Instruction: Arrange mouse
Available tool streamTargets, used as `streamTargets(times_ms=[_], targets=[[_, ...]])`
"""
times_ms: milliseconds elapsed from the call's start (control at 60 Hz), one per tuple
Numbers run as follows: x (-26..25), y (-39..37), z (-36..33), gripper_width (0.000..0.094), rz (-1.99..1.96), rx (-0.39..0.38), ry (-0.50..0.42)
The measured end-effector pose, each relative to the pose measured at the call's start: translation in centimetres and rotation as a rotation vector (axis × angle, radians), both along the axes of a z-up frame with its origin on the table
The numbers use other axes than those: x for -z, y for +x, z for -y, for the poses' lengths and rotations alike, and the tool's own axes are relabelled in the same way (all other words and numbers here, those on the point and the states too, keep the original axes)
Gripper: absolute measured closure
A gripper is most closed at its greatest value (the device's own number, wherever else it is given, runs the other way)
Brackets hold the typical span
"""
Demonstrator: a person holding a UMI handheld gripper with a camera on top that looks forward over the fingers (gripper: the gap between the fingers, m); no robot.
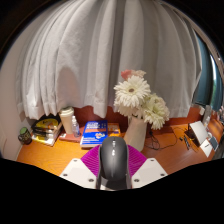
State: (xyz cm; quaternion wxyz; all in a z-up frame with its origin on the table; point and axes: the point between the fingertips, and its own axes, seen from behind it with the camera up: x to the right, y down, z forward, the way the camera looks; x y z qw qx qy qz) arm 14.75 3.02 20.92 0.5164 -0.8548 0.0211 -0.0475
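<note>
A dark grey computer mouse (113,162) sits between my gripper's (113,170) two magenta pads (92,160), held above the orange wooden desk (60,158). Both fingers press on its sides, so the gripper is shut on the mouse. The mouse points forward along the fingers and hides the space between the pads.
A white vase of white flowers (139,105) stands just beyond the mouse. A blue book (94,130), a bottle (69,122) and a stack of books (45,130) lie at the back left. White curtains (90,60) hang behind. Papers (200,135) lie at the right.
</note>
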Motion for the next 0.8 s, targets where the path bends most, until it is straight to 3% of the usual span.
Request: streamTargets(times_ms=[250, 517, 800], targets=[[13.0, 6.8, -1.3, 0.0591, 0.022, 0.050, -0.185], [22.0, 6.2, -1.5, 0.0586, -0.018, -0.007, -0.307], [21.9, 6.2, -1.8, 0.0420, -0.069, -0.005, -0.273]])
